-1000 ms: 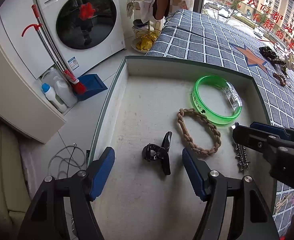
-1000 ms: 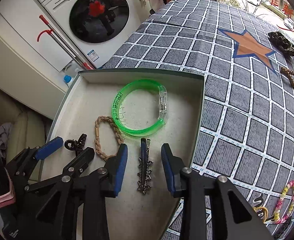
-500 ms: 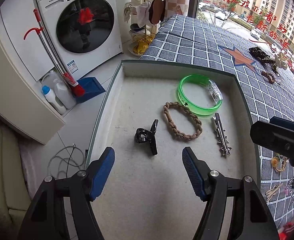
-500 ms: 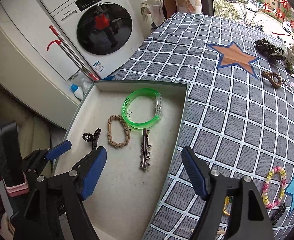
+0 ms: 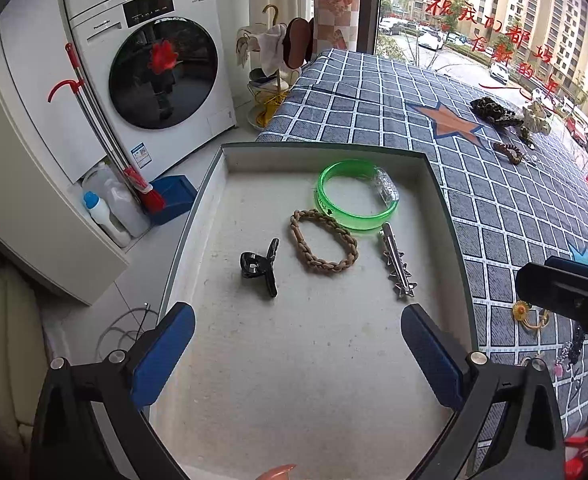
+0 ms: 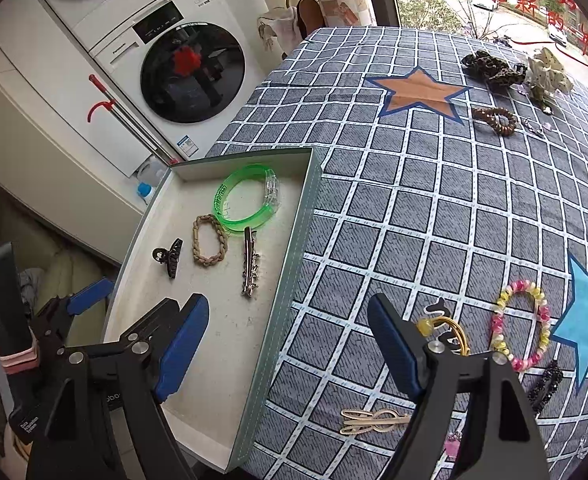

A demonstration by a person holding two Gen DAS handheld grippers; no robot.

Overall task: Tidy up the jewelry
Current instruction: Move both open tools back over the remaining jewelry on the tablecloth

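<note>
Silver spiked hair clip lies flat in the tray.

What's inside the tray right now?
The tray holds four pieces: a green bangle, a braided bracelet, a black claw clip and a silver spiked clip. The near corner is hidden behind the tongs.

I see a matt, slightly rough lining in the tray, translucent glossy plastic on the green bangle, woven cord on the tan bracelet. Spiked hair clip reads as shiny metal, claw clip glossy black plastic. Checked tablecloth looks like coarse matt fabric.
</note>
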